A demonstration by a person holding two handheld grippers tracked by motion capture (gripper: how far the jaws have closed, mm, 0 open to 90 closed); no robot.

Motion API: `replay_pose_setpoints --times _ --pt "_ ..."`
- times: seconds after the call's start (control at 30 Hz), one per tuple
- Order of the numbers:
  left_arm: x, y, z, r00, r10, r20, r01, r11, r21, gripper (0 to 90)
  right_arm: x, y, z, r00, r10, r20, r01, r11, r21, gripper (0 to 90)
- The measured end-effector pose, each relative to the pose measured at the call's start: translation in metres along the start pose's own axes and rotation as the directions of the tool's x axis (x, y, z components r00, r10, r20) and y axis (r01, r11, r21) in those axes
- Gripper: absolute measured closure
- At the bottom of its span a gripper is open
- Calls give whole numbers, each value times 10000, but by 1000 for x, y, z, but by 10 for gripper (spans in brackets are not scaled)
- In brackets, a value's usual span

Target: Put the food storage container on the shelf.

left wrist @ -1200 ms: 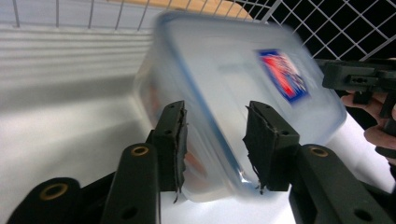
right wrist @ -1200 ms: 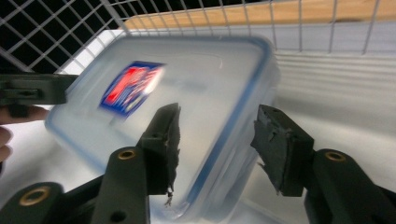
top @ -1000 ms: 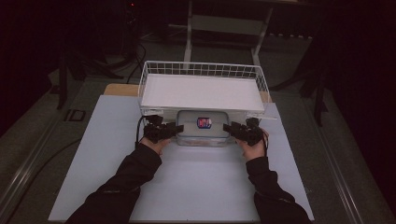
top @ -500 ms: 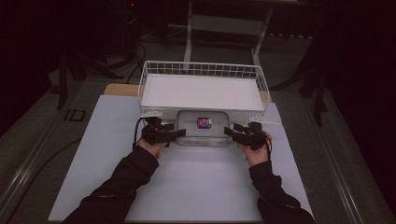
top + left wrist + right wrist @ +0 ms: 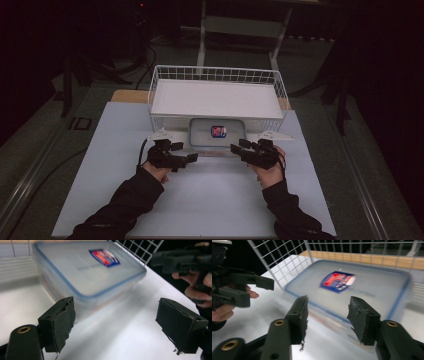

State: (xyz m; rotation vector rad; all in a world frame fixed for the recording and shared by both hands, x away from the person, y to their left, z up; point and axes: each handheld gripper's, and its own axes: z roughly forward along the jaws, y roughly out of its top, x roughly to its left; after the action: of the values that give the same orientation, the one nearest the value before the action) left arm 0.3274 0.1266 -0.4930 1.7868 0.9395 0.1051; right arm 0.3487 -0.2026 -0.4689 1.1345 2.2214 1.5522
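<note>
Our left gripper (image 5: 192, 157) has just opened its jaws wide, empty; our right gripper (image 5: 235, 148) stands half open, empty. The lidded container (image 5: 218, 133) rests on the desk (image 5: 210, 200) beneath the wire basket (image 5: 216, 97). Release looks done; next, we back away.

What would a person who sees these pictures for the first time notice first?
The eye goes first to the clear plastic box with a blue-rimmed lid and a red and blue label, standing on the white table under the front edge of the white wire basket. Next come the two black claws just in front of it: the left claw and the right claw, both open and holding nothing, their tips turned toward each other.
</note>
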Motion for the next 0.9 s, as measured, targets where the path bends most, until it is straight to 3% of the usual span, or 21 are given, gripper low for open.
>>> replay_pose_setpoints --times 0.07,0.17,0.23,0.27,0.3,0.33,0.4,0.57,0.9 --pt "-4 -5 -3 9998 217 4 -217 9997 63 124 4 -1 2 10000 -34 -72 35 9999 116 542" --pt "-8 -9 -6 9991 434 -37 -434 9990 70 24 7 -4 7 9995 -5 -324 17 9993 362 563" --pt "-14 -16 -12 9941 967 -485 -978 9950 -214 15 12 -10 14 9990 -161 -416 188 9977 651 636" --pt "-14 -16 -12 9941 967 -485 -978 9950 -214 9 12 -10 14 9990 -161 -416 188 9977 651 636" --pt "-15 -19 -14 9917 1092 -686 -1115 9933 -315 9 13 -12 17 9985 -241 -482 277 9967 768 685" --pt "-15 -20 -15 9919 1051 -710 -1075 9937 -318 0 16 -15 21 9980 -227 -591 283 9951 943 788" --pt "-16 -21 -17 9916 1061 -744 -1092 9932 -397 0 17 -16 25 9973 -235 -701 317 9924 1192 898" --pt "-18 -23 -17 9886 1235 -863 -1272 9911 -381 0 20 -19 38 9982 -311 -513 394 9848 1689 899" --pt "-16 -26 -15 9869 1373 -845 -1414 9889 -447 0 11 -16 58 9997 -243 -24 244 9847 1726 899"
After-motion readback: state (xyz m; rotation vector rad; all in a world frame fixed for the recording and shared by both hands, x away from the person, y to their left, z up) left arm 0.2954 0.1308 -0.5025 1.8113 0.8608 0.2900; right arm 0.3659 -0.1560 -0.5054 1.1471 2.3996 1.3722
